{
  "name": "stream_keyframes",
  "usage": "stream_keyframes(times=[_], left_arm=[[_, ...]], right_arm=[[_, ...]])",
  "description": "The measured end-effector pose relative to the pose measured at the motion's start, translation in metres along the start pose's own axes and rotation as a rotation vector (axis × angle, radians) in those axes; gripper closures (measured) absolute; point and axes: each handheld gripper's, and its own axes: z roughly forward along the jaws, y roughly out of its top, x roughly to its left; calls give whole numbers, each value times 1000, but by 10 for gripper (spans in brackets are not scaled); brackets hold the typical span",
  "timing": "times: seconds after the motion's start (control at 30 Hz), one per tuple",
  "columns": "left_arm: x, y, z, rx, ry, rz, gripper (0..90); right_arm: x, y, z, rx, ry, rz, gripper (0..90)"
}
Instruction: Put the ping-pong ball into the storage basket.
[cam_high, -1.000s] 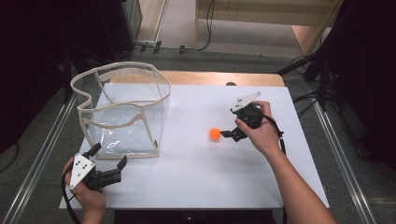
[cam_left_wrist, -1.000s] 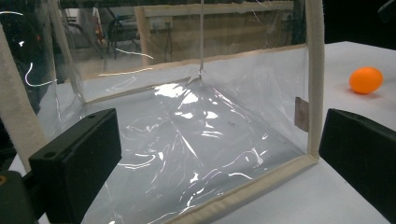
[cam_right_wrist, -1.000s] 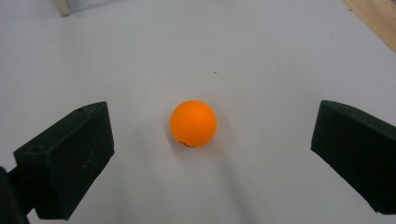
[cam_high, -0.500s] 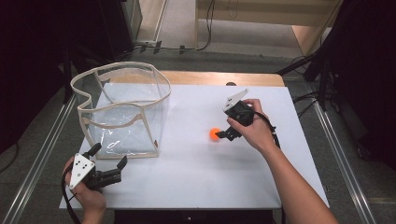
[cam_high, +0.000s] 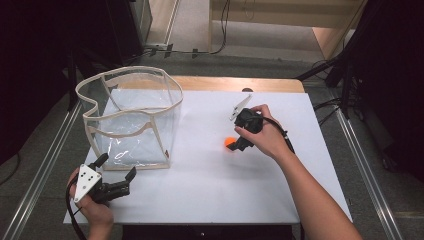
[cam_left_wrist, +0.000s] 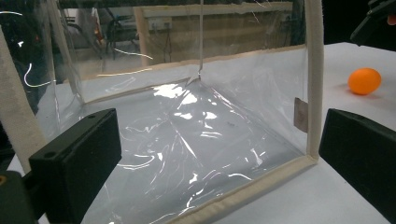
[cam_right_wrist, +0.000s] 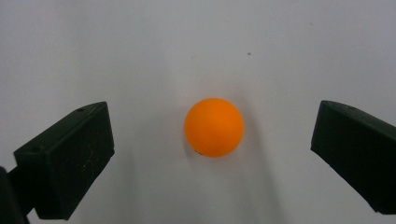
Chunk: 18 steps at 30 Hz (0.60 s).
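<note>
Fingers spread wide on both grippers, nothing held.
At the table's near left corner the left gripper (cam_high: 116, 175) rests just before the clear bag (cam_high: 131, 120), its jaws apart; to the right, the right gripper (cam_high: 235, 146) points down over the orange ball (cam_right_wrist: 214, 127), which lies on the white table (cam_high: 200, 190) between the open jaws, untouched.
</note>
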Motion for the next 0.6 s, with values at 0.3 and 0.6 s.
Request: stream_keyframes(times=[0.3, 0.6], left_arm=[[0, 0, 0, 0, -2, 0, 0], [0, 0, 0, 1, -3, 0, 0]], right_arm=[[4, 7, 17, 105, -1, -45, 39], [6, 12, 31, 194, -32, -61, 125]])
